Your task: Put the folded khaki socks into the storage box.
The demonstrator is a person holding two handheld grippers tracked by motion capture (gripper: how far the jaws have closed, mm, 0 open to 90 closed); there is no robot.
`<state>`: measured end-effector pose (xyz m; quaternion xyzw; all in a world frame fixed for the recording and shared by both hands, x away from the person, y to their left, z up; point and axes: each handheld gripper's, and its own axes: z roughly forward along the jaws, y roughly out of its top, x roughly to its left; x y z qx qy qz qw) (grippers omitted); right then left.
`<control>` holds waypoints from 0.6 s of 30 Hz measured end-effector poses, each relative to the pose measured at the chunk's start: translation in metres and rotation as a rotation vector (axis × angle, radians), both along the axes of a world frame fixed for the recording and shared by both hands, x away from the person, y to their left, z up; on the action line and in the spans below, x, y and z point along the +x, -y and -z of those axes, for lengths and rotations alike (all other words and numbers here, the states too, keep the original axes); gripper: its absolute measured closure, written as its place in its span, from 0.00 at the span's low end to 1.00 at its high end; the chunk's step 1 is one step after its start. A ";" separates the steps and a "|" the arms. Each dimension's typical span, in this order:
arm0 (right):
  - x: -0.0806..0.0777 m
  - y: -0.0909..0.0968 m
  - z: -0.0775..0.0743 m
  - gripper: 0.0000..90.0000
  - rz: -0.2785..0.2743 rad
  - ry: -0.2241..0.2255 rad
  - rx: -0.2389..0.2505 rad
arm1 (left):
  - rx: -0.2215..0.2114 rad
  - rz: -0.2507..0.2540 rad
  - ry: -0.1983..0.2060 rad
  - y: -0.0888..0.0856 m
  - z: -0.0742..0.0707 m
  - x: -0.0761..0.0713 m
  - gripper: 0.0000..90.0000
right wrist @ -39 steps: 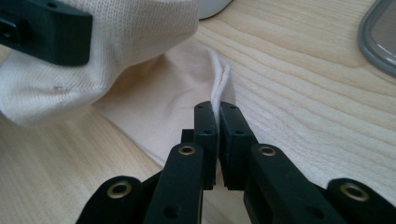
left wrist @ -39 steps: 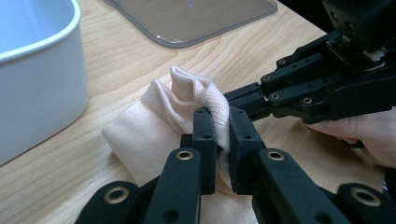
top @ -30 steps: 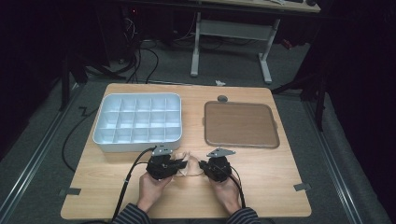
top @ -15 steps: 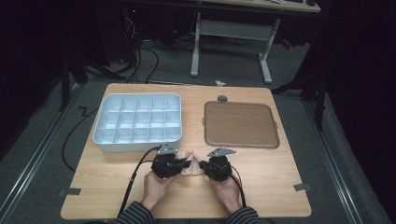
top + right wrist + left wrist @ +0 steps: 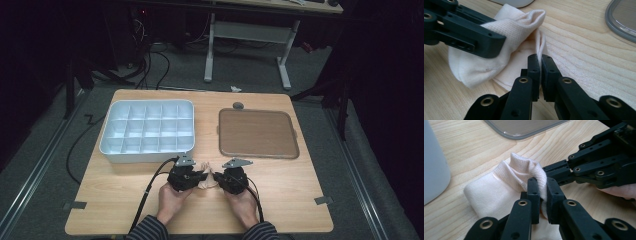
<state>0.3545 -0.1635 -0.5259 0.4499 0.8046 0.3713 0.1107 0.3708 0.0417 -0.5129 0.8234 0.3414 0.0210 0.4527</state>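
Note:
A small cream knitted sock (image 5: 499, 187) (image 5: 506, 37) lies bunched on the wooden table near its front edge, and it peeks out between the two hands in the high view as the sock (image 5: 205, 183). My left gripper (image 5: 542, 187) (image 5: 199, 176) is shut on a raised fold of its fabric. My right gripper (image 5: 540, 61) (image 5: 218, 176) is shut on a thin edge of the same sock from the other side. The two grippers face each other, tips almost meeting, with part of the sock hidden under their jaws.
A white compartment box (image 5: 147, 131) sits at the back left and a brown tray (image 5: 257, 133) at the back right. A small grey round thing (image 5: 238, 105) lies behind the tray. Bare wood stretches either side of the hands.

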 end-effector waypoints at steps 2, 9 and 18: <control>0.000 0.000 0.000 0.96 0.000 -0.003 0.002 | 0.004 -0.002 -0.001 0.002 0.002 0.001 0.93; 0.000 0.000 0.000 0.96 -0.001 -0.004 0.002 | 0.027 0.006 0.008 0.007 0.004 0.001 0.93; 0.002 0.000 0.000 0.96 -0.010 -0.007 -0.003 | 0.039 0.013 -0.008 0.011 0.009 0.003 0.93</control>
